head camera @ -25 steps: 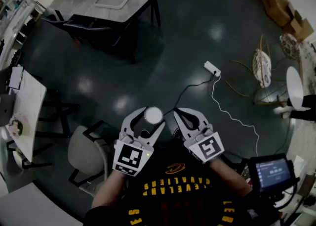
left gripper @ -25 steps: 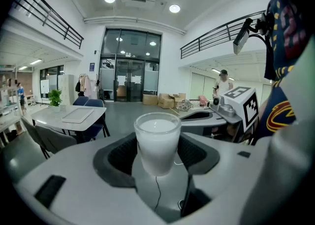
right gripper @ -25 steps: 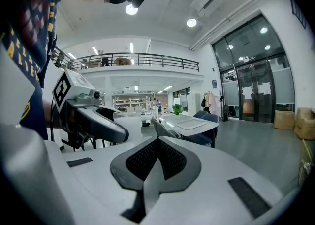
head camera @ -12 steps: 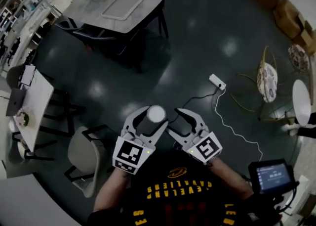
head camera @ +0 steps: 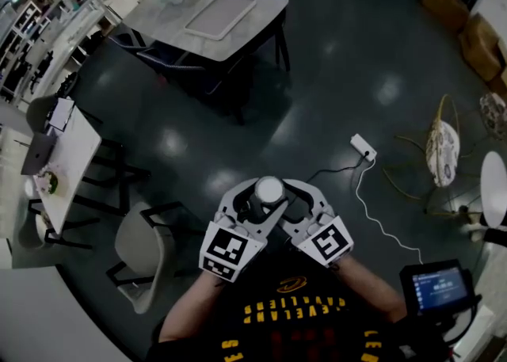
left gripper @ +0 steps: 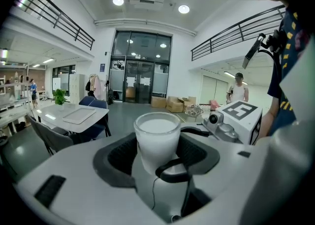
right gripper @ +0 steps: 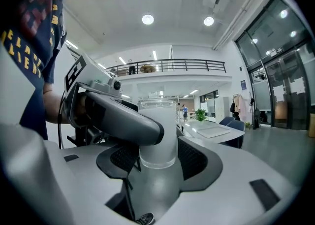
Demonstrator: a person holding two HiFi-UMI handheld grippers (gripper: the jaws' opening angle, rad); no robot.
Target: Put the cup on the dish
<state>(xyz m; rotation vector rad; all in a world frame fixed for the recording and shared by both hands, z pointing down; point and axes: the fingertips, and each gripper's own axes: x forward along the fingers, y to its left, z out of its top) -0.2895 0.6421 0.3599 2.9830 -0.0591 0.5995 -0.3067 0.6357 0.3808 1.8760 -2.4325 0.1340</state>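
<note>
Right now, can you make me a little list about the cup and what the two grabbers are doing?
Cup: frosted white, upright, up in the air
Left gripper: shut on the cup
Right gripper: open, jaws around the same cup
Dish: not in sight

The frosted cup (left gripper: 157,129) is looking smooth. The left gripper (left gripper: 157,145) is showing matt grey plastic. The dark floor (head camera: 333,59) is gleaming glossily.
</note>
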